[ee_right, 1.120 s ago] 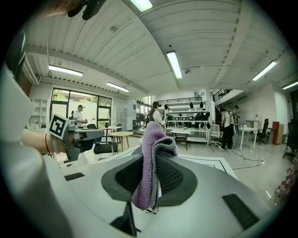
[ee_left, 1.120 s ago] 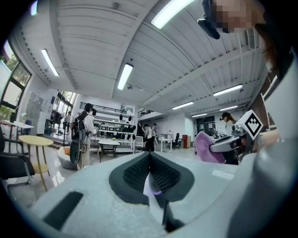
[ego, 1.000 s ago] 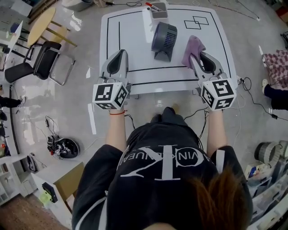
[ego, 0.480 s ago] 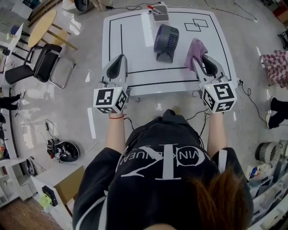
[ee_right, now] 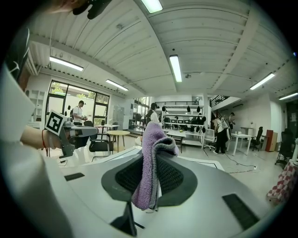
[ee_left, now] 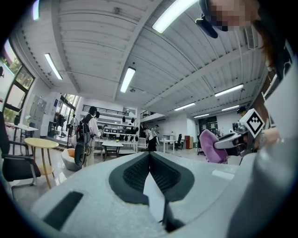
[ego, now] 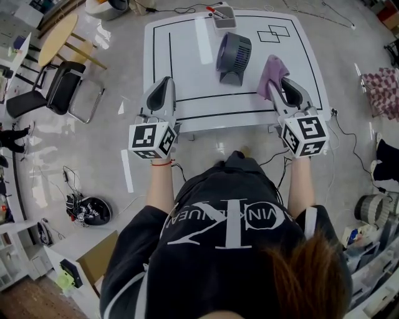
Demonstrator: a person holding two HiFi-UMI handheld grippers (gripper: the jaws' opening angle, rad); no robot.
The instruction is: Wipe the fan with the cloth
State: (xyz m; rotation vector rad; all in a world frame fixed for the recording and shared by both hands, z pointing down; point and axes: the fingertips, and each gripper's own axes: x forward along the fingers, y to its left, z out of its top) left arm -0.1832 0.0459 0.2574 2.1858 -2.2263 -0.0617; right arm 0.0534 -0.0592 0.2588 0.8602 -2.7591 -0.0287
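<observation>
A dark grey fan (ego: 234,55) stands upright at the back middle of the white table (ego: 187,62). My right gripper (ego: 282,87) is shut on a purple cloth (ego: 272,73), held just right of the fan and apart from it. In the right gripper view the cloth (ee_right: 151,162) hangs folded between the pads. My left gripper (ego: 164,87) is over the table's front left, shut with nothing in it; its pads (ee_left: 139,172) meet in the left gripper view. That view also shows the cloth (ee_left: 212,146) off to the right.
A grey holder with pens (ego: 223,15) sits at the table's back edge, behind the fan. Black lines mark the tabletop. A black chair (ego: 62,84) and a round yellow table (ego: 59,34) stand on the left. A helmet (ego: 93,210) and cables lie on the floor.
My left gripper has drawn back slightly toward the table's front edge. The right gripper keeps the cloth beside the fan, barely moved.
</observation>
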